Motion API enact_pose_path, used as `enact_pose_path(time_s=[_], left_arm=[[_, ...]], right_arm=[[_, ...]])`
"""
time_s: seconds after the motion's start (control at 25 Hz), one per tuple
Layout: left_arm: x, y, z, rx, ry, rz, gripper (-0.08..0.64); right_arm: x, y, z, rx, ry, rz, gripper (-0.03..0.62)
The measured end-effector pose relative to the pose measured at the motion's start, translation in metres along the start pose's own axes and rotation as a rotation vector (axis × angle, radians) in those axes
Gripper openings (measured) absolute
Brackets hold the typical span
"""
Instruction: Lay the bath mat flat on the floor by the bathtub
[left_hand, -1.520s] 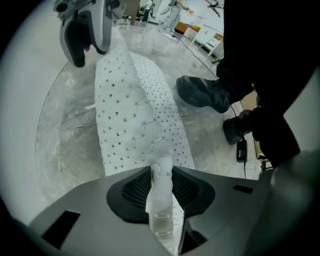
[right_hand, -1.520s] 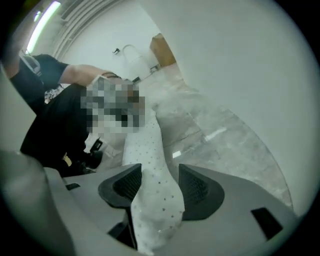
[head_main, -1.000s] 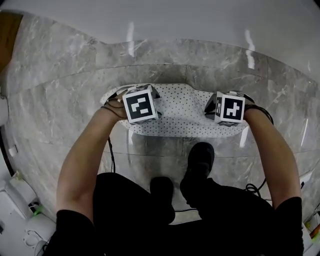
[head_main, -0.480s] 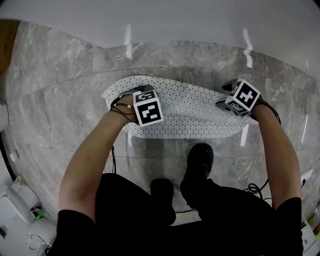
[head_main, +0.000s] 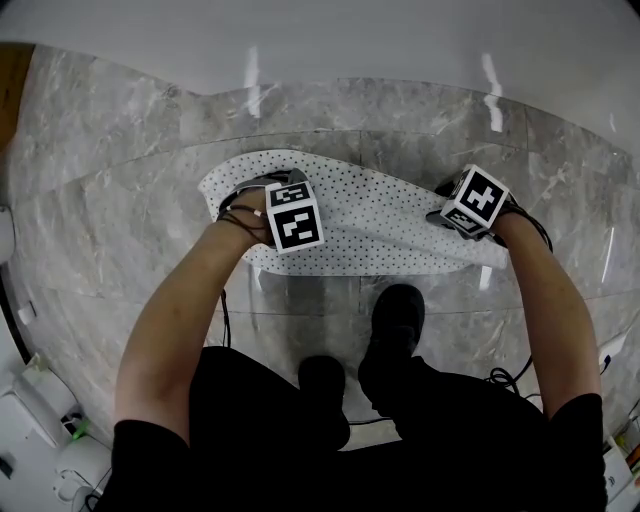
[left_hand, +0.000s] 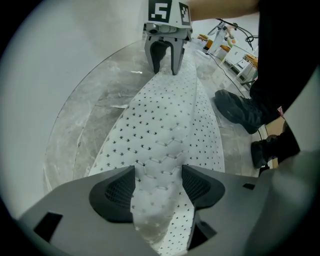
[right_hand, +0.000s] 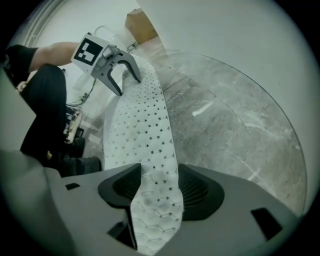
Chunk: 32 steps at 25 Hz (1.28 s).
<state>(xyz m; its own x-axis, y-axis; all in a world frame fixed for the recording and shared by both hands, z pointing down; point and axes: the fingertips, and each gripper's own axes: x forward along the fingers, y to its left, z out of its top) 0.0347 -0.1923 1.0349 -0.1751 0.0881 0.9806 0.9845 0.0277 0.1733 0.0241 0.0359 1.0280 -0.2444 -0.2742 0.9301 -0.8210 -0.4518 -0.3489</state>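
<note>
The left tool (left_hand: 159, 172) just opened, right tool (right_hand: 159, 172) opened then narrowed, both apart astride the flatter bath mat (head_main: 380, 215).

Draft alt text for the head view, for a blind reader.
A person holds the left gripper and right gripper at opposite ends of a white dotted bath mat on the grey marble floor beside the bathtub. Left jaws just opened wider, right just narrowed; mat lies between both.
</note>
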Motion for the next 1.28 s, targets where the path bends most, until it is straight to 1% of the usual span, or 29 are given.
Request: enact_pose_path(time_s=[0.08, 0.16, 0.24, 0.32, 0.4, 0.44, 0.52, 0.6, 0.68, 0.72, 0.76, 0.84, 0.92, 1.0, 1.08, 1.16, 1.2, 1.28], left_arm=[[0.000, 0.000, 0.000, -0.005, -0.004, 0.011, 0.291], [0.001, 0.000, 0.000, -0.006, -0.003, 0.019, 0.291], [0.002, 0.000, 0.000, -0.004, -0.002, 0.028, 0.291], [0.001, 0.001, 0.000, -0.001, -0.006, 0.039, 0.291], [-0.002, 0.000, 0.000, -0.005, -0.016, 0.041, 0.291], [-0.004, -0.001, 0.000, -0.013, -0.022, 0.036, 0.291], [-0.008, -0.002, -0.002, -0.042, -0.042, 0.020, 0.290], [-0.013, 0.001, -0.003, -0.080, -0.068, 0.015, 0.290], [-0.019, 0.004, -0.003, -0.111, -0.101, 0.024, 0.290], [-0.022, 0.006, -0.003, -0.121, -0.119, 0.030, 0.275], [-0.025, 0.007, -0.003, -0.130, -0.136, 0.036, 0.262], [-0.031, 0.011, -0.003, -0.156, -0.171, 0.053, 0.245], [-0.036, 0.019, -0.002, -0.189, -0.203, 0.087, 0.242], [-0.042, 0.028, 0.002, -0.206, -0.234, 0.149, 0.244], [-0.052, 0.040, 0.006, -0.196, -0.265, 0.245, 0.244], [-0.063, 0.051, 0.009, -0.168, -0.281, 0.338, 0.242], [-0.066, 0.055, 0.009, -0.152, -0.279, 0.371, 0.242], [-0.067, 0.056, 0.006, -0.123, -0.253, 0.399, 0.252]], right_arm=[[0.002, 0.004, -0.001, -0.044, 0.023, -0.040, 0.249], [0.002, 0.005, 0.000, -0.072, 0.030, -0.060, 0.241], [0.004, 0.006, -0.001, -0.065, 0.028, -0.059, 0.230], [0.006, 0.005, -0.003, -0.067, 0.025, -0.090, 0.226], [0.008, 0.010, -0.002, -0.095, 0.017, -0.118, 0.208], [0.009, 0.013, -0.002, -0.118, 0.014, -0.128, 0.185], [0.010, 0.019, 0.000, -0.173, 0.016, -0.148, 0.134], [0.008, 0.021, 0.001, -0.207, 0.016, -0.156, 0.119], [0.001, 0.019, 0.002, -0.210, 0.004, -0.158, 0.088], [-0.005, 0.013, 0.003, -0.206, -0.004, -0.174, 0.041], [-0.011, 0.006, 0.005, -0.202, -0.008, -0.202, 0.023], [-0.023, -0.013, 0.006, -0.201, 0.001, -0.251, 0.021], [-0.030, -0.028, 0.010, -0.203, 0.020, -0.282, 0.021], [-0.035, -0.041, 0.017, -0.248, 0.054, -0.347, 0.020], [-0.041, -0.056, 0.027, -0.310, 0.086, -0.448, 0.020], [-0.053, -0.074, 0.042, -0.347, 0.089, -0.561, 0.020], [-0.060, -0.084, 0.051, -0.361, 0.084, -0.617, 0.020], [-0.078, -0.103, 0.069, -0.380, 0.067, -0.726, 0.020]])
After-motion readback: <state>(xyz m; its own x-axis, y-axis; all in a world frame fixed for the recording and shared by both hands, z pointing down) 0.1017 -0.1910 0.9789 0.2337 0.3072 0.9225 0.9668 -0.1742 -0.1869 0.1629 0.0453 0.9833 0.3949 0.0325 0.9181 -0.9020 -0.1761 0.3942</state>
